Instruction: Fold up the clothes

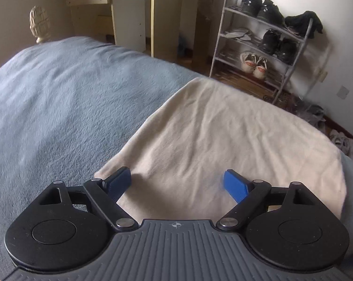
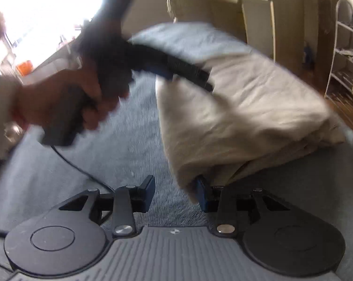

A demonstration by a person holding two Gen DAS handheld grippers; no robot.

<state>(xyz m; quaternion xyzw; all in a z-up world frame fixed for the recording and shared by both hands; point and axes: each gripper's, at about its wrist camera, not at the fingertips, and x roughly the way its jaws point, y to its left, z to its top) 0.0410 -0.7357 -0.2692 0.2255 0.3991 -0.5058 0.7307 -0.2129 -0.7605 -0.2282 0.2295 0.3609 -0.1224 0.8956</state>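
We see the left gripper with its jaws spread wide above the cream garment, nothing pinched between them; the cloth lies flat just beneath and ahead of its blue fingertips, its near left corner beside the left finger. The garment rests on a blue-grey blanket that stretches away to the gripper's left and front. Beyond the cloth, to the right front, stands a wire shoe rack with dark and white shoes. From the right wrist view, the right gripper stands partly parted, with bare blanket showing in the gap; a folded corner of the garment drapes over its right finger, and we cannot tell whether the pads press it. Ahead and to its left, a hand holds the other gripper, blurred, over the far edge of the cloth.
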